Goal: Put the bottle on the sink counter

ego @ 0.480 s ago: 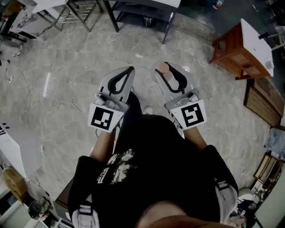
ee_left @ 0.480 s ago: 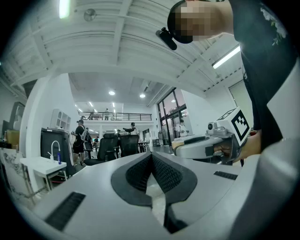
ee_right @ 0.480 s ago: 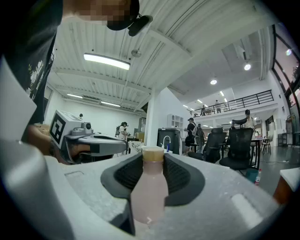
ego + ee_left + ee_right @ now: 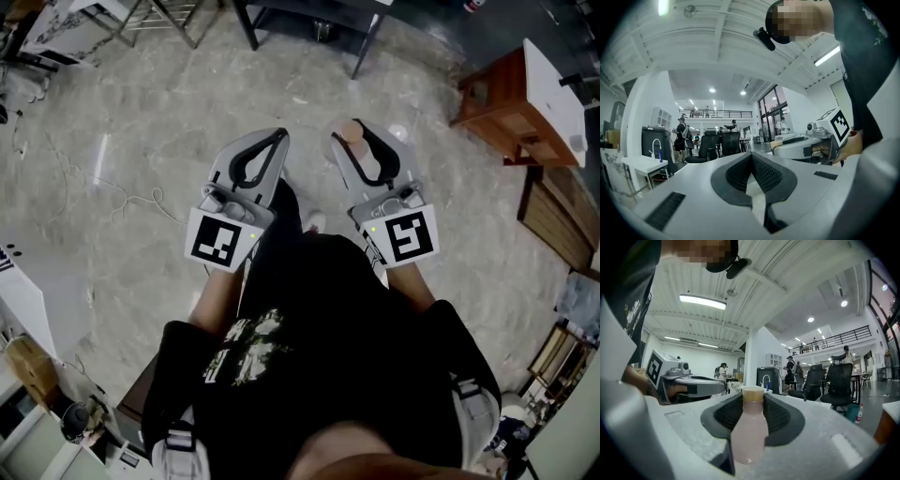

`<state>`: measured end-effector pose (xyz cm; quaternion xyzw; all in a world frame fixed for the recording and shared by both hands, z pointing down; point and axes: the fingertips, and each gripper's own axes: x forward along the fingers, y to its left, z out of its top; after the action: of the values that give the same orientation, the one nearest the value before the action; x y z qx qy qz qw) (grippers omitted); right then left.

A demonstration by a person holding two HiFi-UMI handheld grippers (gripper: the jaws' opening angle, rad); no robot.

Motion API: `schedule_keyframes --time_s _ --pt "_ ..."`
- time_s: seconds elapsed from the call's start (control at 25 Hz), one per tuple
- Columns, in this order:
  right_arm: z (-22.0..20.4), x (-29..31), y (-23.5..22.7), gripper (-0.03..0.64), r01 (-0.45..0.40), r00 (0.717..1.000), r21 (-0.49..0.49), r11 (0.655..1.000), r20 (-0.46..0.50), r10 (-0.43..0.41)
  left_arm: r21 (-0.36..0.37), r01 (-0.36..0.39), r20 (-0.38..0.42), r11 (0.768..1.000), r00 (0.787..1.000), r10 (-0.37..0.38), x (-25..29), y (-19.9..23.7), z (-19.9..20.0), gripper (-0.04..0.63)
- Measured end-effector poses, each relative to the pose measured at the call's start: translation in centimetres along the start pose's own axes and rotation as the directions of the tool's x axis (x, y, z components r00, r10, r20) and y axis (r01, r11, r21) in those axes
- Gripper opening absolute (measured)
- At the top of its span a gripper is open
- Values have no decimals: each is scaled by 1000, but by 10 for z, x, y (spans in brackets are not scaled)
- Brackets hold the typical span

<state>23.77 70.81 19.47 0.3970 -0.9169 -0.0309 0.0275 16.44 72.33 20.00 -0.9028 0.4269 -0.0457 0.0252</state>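
Note:
A pale pink bottle (image 4: 365,157) with a tan cap lies lengthways between the jaws of my right gripper (image 4: 362,133), which is shut on it. In the right gripper view the bottle (image 4: 749,427) fills the gap and its cap reaches the gripper tips (image 4: 752,393). My left gripper (image 4: 279,139) is held level beside it, shut, with nothing in it; its tips (image 4: 751,155) meet. Both are held over the stone floor in front of the person's body. A white counter with a faucet (image 4: 652,149) stands far off at the left.
A wooden cabinet (image 4: 502,94) stands to the right and dark table legs (image 4: 367,42) lie ahead. Cables (image 4: 127,202) trail on the floor at the left. Office chairs (image 4: 717,144) and several people stand in the distance.
The floor and furniture have slid down and to the right in the head view. Both grippers sit slightly higher in the frame, with the bottle still held.

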Motion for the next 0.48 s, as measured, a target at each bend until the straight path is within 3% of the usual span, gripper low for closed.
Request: schedule_keyframes --time_s 0.48 --pt "1 81 -21 129 3 1000 6 1000 -28 -3 -43 24 -10 999 1000 -25 36 78 -10 11"
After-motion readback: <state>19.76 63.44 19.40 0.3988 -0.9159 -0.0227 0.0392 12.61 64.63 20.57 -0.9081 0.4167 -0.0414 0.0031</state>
